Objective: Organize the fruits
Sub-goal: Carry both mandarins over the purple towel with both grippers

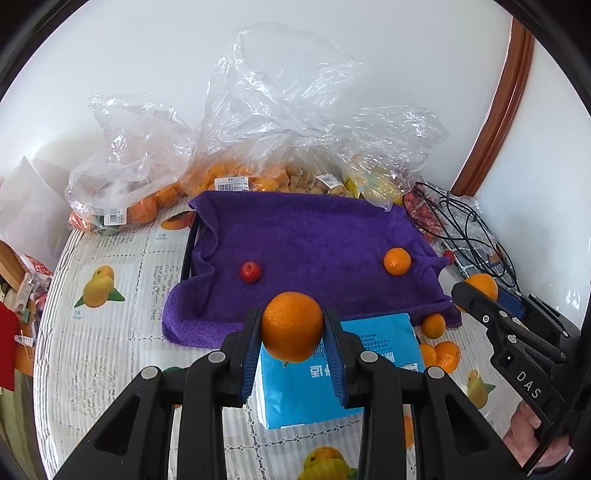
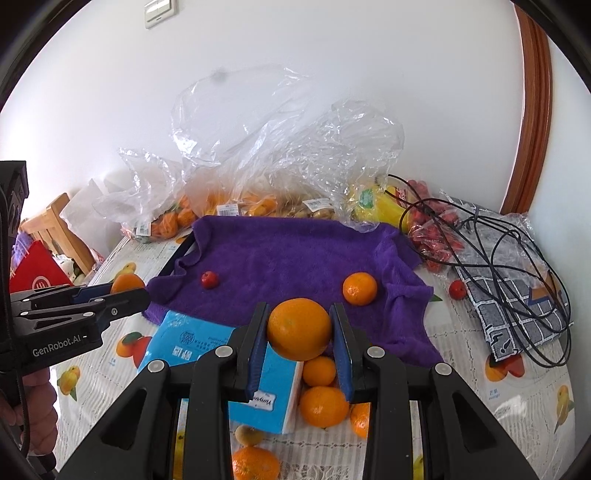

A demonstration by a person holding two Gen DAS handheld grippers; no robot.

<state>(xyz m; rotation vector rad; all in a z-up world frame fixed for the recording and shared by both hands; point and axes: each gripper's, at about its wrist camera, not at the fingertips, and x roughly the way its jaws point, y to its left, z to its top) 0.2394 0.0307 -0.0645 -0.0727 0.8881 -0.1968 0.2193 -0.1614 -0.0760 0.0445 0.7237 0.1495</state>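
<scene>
A fruit-print tablecloth (image 1: 110, 369) under a white wall, bagged produce piled behind a purple towel (image 1: 314, 240). The left gripper (image 1: 292, 326) is clenched on a mandarin (image 1: 292, 326) above a blue tissue pack (image 1: 332, 391); the right gripper (image 2: 299, 328) grasps another orange (image 2: 299, 328). Both hang just short of the towel. The fruit looks light, round and soft-skinned, best held across its middle.

place: a home dining room
signs: fruit-print cloth on the tabletop (image 1: 110, 369), grocery bags (image 1: 122, 173), wooden chair (image 2: 55, 225), wall switch (image 2: 159, 11)
</scene>
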